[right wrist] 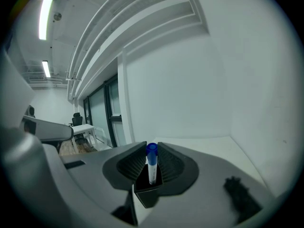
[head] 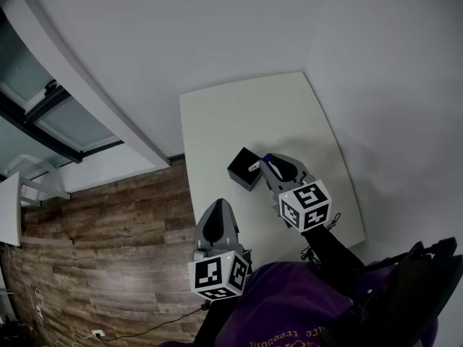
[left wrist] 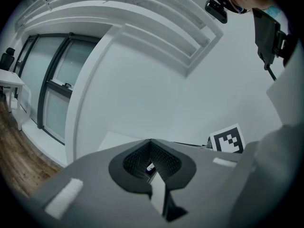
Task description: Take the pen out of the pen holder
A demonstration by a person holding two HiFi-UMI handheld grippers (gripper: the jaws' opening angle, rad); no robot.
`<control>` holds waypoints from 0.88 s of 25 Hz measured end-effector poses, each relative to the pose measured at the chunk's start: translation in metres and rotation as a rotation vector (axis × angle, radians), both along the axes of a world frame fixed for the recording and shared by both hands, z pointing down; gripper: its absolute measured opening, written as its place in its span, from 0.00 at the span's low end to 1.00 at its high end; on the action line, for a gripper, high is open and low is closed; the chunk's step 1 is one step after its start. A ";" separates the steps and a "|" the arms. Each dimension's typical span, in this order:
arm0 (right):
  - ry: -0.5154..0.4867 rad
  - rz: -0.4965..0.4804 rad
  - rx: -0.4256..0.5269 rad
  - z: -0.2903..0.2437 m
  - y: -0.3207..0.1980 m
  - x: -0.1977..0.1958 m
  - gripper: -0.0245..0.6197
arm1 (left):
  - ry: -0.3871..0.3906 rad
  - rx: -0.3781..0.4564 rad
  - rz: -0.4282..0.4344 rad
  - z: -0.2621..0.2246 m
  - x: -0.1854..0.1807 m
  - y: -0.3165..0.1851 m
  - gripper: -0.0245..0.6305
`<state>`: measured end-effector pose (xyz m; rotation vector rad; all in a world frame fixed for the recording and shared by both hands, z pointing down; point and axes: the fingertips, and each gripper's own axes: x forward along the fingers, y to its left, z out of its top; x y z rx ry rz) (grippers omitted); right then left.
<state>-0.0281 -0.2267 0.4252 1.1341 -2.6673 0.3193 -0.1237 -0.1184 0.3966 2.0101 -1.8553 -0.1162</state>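
I read this as an office, or a plain meeting room. The surface [head: 246, 114] is a bare white table set in a corner of white walls [head: 217, 27], on a wood-plank floor [head: 108, 223]. Glass panels in dark frames [right wrist: 102, 113] run along one side. Through them, in the right gripper view, I see a white desk [right wrist: 81, 128] with a dark office chair [right wrist: 76, 118] behind it. Strip lights [right wrist: 46, 68] are lit on the ceiling out there. What looks like a socket strip [head: 95, 333] lies on the floor with its cable.
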 end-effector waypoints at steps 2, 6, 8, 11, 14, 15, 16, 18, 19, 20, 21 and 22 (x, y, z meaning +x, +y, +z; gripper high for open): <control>-0.002 0.001 0.004 -0.001 0.000 0.000 0.16 | -0.001 0.002 -0.001 -0.001 0.000 0.001 0.05; -0.009 0.004 0.013 -0.004 0.002 0.003 0.16 | -0.004 0.004 -0.005 0.000 -0.001 0.003 0.05; -0.013 0.006 0.016 -0.007 0.002 0.004 0.16 | -0.007 0.005 -0.007 -0.001 -0.001 0.004 0.05; -0.027 0.006 0.025 -0.014 0.005 0.006 0.16 | -0.011 0.006 -0.008 -0.003 0.000 0.006 0.05; -0.040 0.008 0.036 -0.021 0.006 0.007 0.16 | -0.014 0.007 -0.006 -0.003 0.001 0.007 0.05; -0.042 0.009 0.038 -0.022 0.006 0.008 0.16 | -0.015 0.008 -0.005 -0.003 0.001 0.007 0.05; -0.044 0.010 0.039 -0.023 0.005 0.009 0.16 | -0.015 0.009 -0.004 -0.003 0.002 0.007 0.05; -0.048 0.011 0.039 -0.023 0.005 0.010 0.16 | -0.016 0.010 -0.002 -0.003 0.003 0.007 0.05; -0.051 0.012 0.039 -0.023 0.005 0.010 0.16 | -0.017 0.011 -0.002 -0.003 0.004 0.007 0.05; -0.053 0.012 0.040 -0.023 0.005 0.011 0.16 | -0.018 0.012 -0.001 -0.003 0.004 0.006 0.05; -0.056 0.013 0.041 -0.024 0.005 0.011 0.16 | -0.019 0.013 -0.001 -0.003 0.004 0.006 0.05; -0.059 0.014 0.042 -0.025 0.005 0.012 0.16 | -0.020 0.014 -0.001 -0.003 0.004 0.006 0.05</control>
